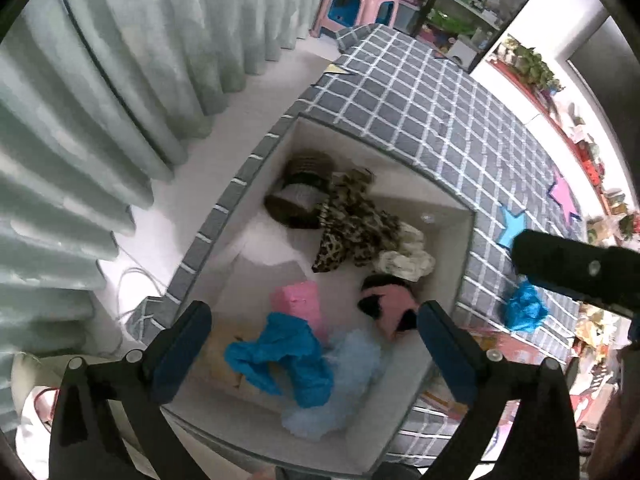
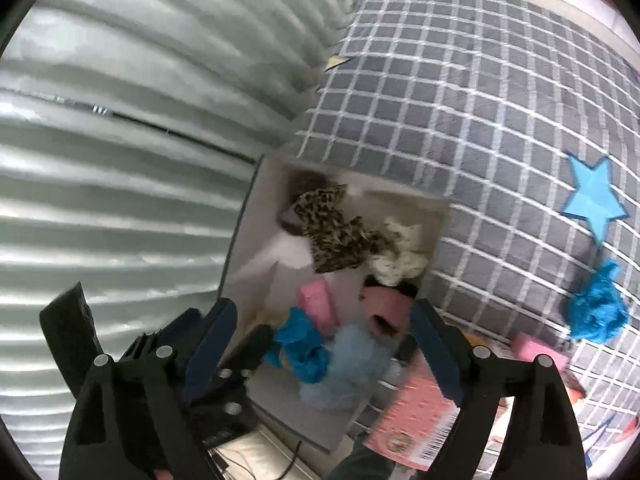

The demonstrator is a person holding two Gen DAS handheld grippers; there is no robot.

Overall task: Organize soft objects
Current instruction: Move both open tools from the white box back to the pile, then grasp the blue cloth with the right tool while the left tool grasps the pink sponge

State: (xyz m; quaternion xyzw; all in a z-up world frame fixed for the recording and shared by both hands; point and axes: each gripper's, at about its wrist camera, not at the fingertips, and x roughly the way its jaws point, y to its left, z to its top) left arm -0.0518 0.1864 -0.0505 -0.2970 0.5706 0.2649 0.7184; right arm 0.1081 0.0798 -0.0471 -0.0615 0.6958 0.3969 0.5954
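Left wrist view: left gripper (image 1: 316,344) is hovering wide apart, empty, over the white box (image 1: 448,204) holding a leopard cloth (image 1: 352,228) and blue cloth (image 1: 280,356). Right wrist view: right gripper (image 2: 324,344) is hanging wide, empty, above the same box (image 2: 256,216); a blue fluffy ball (image 2: 598,308) is lying on the checked bedcover (image 2: 460,112), well apart.

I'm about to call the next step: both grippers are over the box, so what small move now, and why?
Probably swing the right gripper toward the blue fluffy bundle on the checked bedspread. Both it and the left gripper look open and empty, and that bundle lies outside the white box.
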